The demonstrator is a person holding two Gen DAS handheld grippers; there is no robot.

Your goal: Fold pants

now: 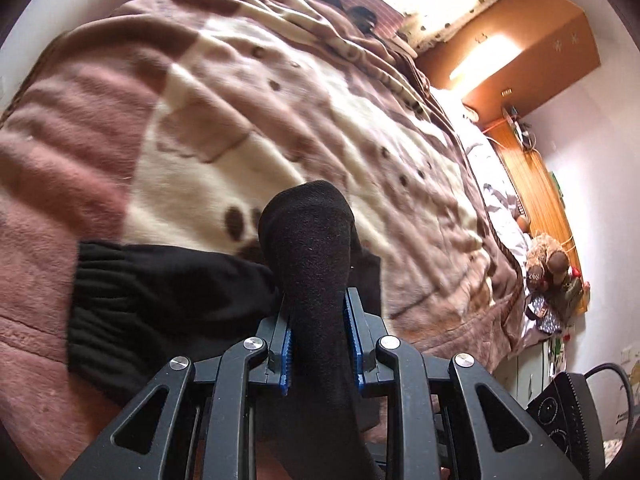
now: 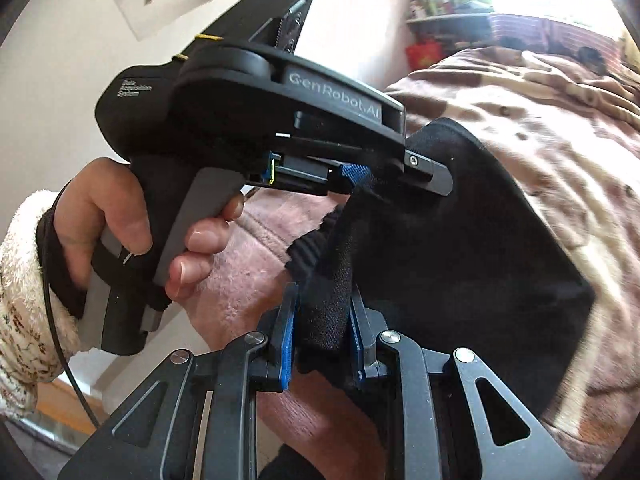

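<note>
The black pants (image 1: pixel 168 292) hang over a brown and cream paw-print blanket (image 1: pixel 248 120) on a bed, with a ribbed band (image 1: pixel 86 280) at the left. My left gripper (image 1: pixel 318 300) is shut on a bunched fold of them that bulges up past the blue pads (image 1: pixel 286 344). In the right wrist view my right gripper (image 2: pixel 322 296) is shut on another fold of the pants (image 2: pixel 460 240), which spread out to the right above the blanket (image 2: pixel 560 120). A hand (image 2: pixel 120 208) holds the left gripper (image 2: pixel 436 182) just above and to the left, clamped on the same cloth.
A teddy bear (image 1: pixel 548 256) and small items lie by the wooden headboard (image 1: pixel 532 184) at the bed's right side. A black device (image 1: pixel 560 412) sits at the lower right. A cluttered shelf (image 2: pixel 440 0) and a red bag (image 2: pixel 424 52) stand beyond the bed.
</note>
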